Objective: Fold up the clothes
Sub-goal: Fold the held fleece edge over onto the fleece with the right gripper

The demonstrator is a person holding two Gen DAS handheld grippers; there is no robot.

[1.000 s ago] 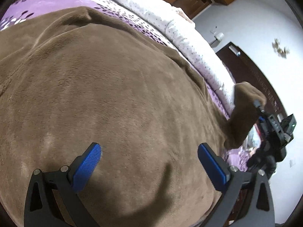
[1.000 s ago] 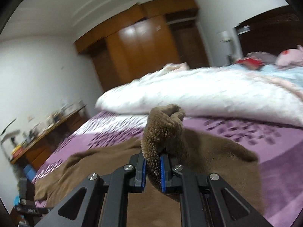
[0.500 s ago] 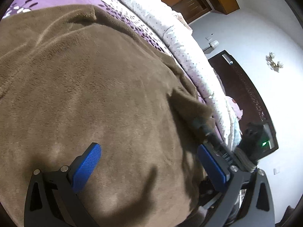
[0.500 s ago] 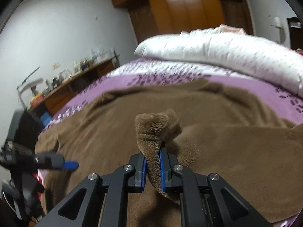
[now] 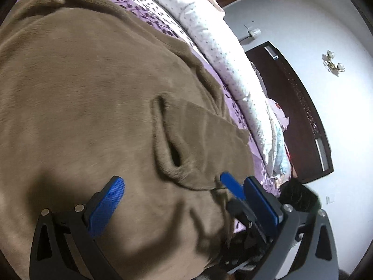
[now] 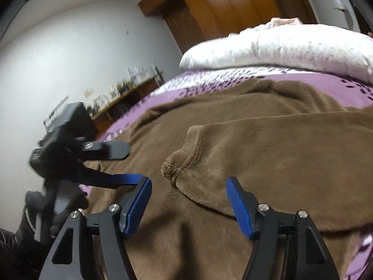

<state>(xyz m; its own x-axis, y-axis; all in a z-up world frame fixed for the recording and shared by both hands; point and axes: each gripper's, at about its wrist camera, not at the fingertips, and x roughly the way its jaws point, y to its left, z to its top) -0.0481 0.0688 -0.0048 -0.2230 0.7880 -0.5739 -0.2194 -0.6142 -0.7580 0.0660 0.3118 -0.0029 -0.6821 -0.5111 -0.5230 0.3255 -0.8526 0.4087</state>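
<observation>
Lying spread over the purple leaf-print bedsheet (image 5: 149, 18), the brown fleece garment (image 5: 77, 98) covers most of the bed, one part of it doubled back so that a hemmed corner (image 6: 177, 170) rests on top of the layer beneath. The right gripper (image 6: 188, 205) hangs just short of that corner with its blue pads set wide and nothing between them; the fold edge runs across the gap ahead of it. The left gripper (image 5: 184, 205) hovers low over the fleece, equally wide and empty, casting a dark shadow on the cloth below. In the left wrist view the right gripper's blue finger (image 5: 232, 185) shows just beside the left gripper's right-hand pad, near the lip of the fold. From the right wrist view the left gripper (image 6: 112, 163) sits off to the left, blurred. A white dotted duvet (image 6: 291, 46) is bunched along the far side of the bed, wooden wardrobes (image 6: 223, 4) behind it, and a dark headboard (image 5: 300, 107) stands against the white wall.
</observation>
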